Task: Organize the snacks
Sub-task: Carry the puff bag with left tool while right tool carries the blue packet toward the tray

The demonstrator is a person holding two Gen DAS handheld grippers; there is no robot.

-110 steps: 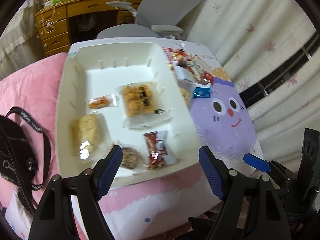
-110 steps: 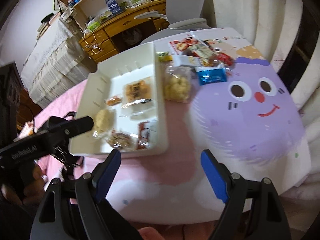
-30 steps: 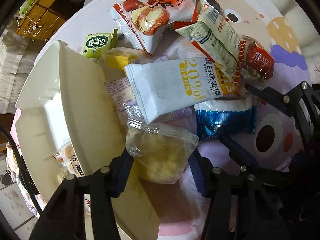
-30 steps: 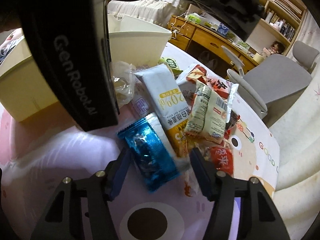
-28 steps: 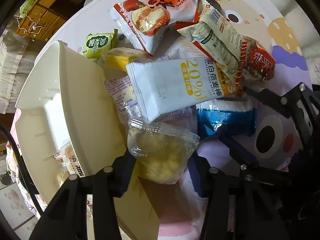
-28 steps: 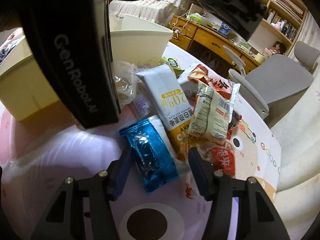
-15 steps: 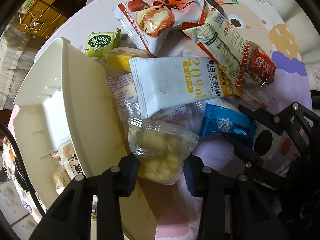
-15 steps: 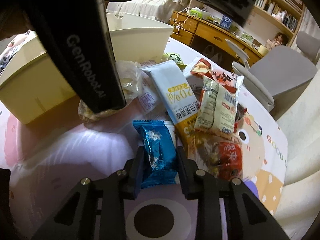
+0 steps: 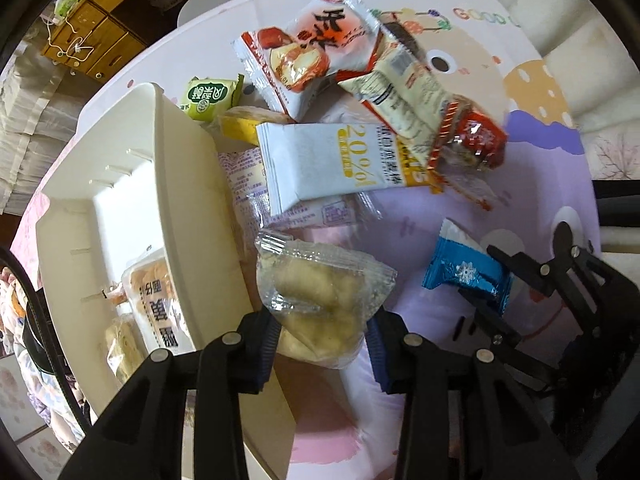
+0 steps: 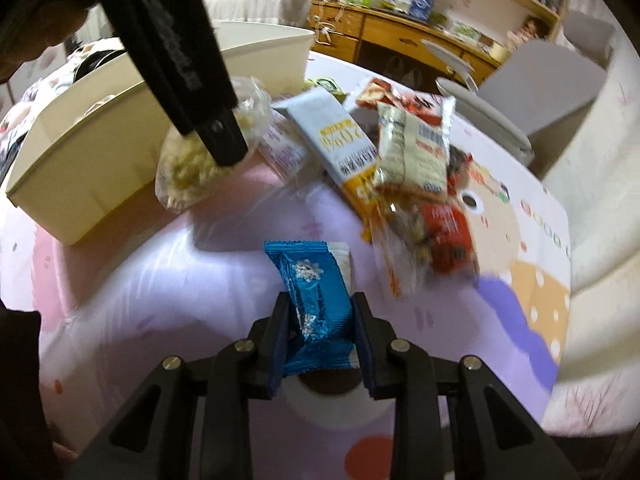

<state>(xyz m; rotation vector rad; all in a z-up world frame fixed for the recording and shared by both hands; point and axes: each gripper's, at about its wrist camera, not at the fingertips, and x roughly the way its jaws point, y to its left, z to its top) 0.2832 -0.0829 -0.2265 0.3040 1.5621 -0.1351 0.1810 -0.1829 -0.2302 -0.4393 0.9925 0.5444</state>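
Note:
My left gripper (image 9: 322, 346) is shut on a clear bag of yellow pastry (image 9: 320, 300), held beside the white tray's (image 9: 192, 200) right wall; the bag also shows in the right wrist view (image 10: 192, 160). My right gripper (image 10: 320, 340) is shut on a blue foil snack (image 10: 316, 300), lifted a little above the table; it also shows in the left wrist view (image 9: 464, 276). A pile of snacks lies behind: a white 20% bar (image 9: 340, 164), a red-and-white pack (image 9: 316, 52), a cream pack (image 9: 404, 96), a green pack (image 9: 208, 96).
The white tray holds several wrapped snacks (image 9: 156, 304). The table wears a purple cartoon cloth (image 10: 500, 320). A grey chair (image 10: 540, 80) and a wooden desk (image 10: 400, 28) stand beyond the table. Pink cloth (image 10: 52, 280) covers the near left.
Both grippers have closed on their snacks. The right one has pulled the blue snack away from the pile and raised it. The left one has raised the pastry bag slightly.

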